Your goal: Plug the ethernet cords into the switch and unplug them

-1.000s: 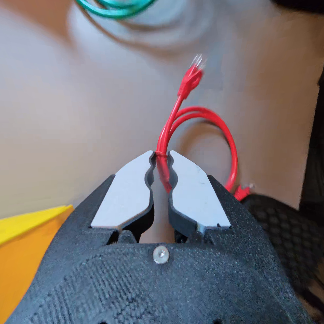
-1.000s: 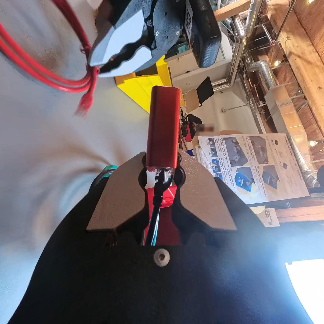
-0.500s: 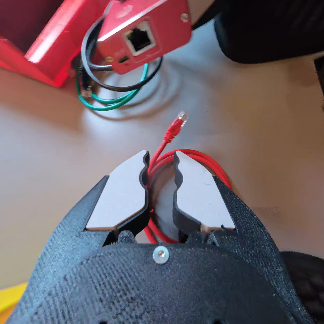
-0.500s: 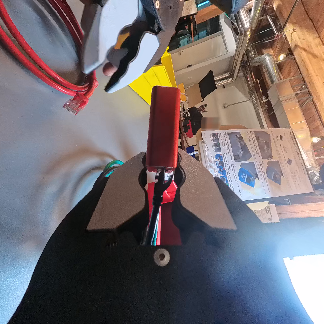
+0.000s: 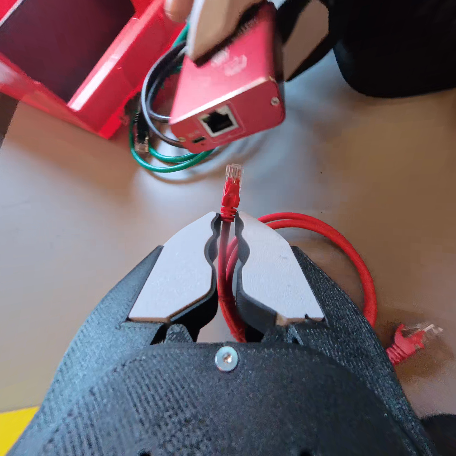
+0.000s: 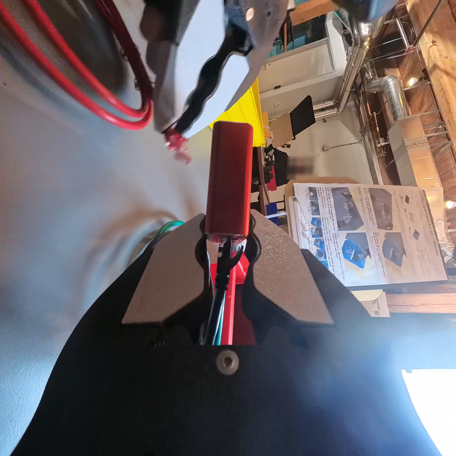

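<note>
Two cords already run into the back end of the red switch (image 5: 227, 96): a black cord (image 5: 153, 81) and a green cord (image 5: 170, 160), both looping loosely on the table (image 5: 61, 209) beneath it. The switch is a small red metal box, held above the table with its front face toward the left gripper; that face shows one empty port (image 5: 219, 121) and a smaller slot below it. The right gripper (image 6: 228, 222) is clamped on the switch's rear end, its brown fingers (image 6: 172, 266) pressing either side.

Just short of the port, not touching it, the clear plug (image 5: 233, 172) of the red cord (image 5: 345, 249) points up at the switch. The left gripper (image 5: 227, 216) is closed on this cord right behind the plug's red boot, grey fingers (image 5: 182, 266) pinching it. The rest of the red cord coils on the table to the right, and its other plug (image 5: 417, 333) lies flat beside the gripper body.

A red box (image 5: 81, 61) sits open at the far left, just beside the black and green loops; its inside is dark and I cannot tell its contents. A yellow bin (image 5: 14, 429) edges into the near left corner. Bare table lies open to the left and right of the plug.
</note>
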Tool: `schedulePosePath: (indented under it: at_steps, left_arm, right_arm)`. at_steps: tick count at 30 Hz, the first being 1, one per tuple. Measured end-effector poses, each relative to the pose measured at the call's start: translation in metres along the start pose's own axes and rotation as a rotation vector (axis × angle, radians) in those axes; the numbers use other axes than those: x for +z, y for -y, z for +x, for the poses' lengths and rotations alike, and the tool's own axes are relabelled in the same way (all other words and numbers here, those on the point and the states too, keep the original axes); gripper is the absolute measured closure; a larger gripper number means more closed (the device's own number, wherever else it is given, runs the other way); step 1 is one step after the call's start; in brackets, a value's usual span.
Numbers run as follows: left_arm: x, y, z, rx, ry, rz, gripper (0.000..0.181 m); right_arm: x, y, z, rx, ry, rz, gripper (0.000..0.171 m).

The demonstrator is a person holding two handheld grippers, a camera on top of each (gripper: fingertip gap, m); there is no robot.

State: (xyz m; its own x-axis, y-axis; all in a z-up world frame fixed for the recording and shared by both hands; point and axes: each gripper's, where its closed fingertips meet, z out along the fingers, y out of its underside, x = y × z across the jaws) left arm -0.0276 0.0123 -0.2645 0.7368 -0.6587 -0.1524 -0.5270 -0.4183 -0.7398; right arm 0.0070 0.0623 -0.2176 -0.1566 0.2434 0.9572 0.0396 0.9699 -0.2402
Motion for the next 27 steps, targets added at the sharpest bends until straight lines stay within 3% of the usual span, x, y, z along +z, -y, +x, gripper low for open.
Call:
schedulePosePath:
  at_steps: [5,11,22,27]
  left_arm:
    - [-0.022,-0.002,0.008,-0.165,-0.119,0.007,0.171]
    - [-0.019,-0.016,0.023,-0.266,-0.227,-0.082,0.171]
    - [-0.018,-0.032,0.037,-0.338,-0.284,-0.262,0.171]
    - [-0.027,-0.017,0.046,-0.298,-0.343,-0.217,0.171]
  right_arm:
    - [0.005,0.002,-0.012,-0.081,0.028,-0.007,0.144]
    - [0.011,0.017,-0.034,-0.199,0.084,0.014,0.144]
    - [0.017,0.027,-0.051,-0.322,0.125,0.042,0.145]
    - [0.008,0.039,-0.038,-0.394,0.113,0.095,0.145]
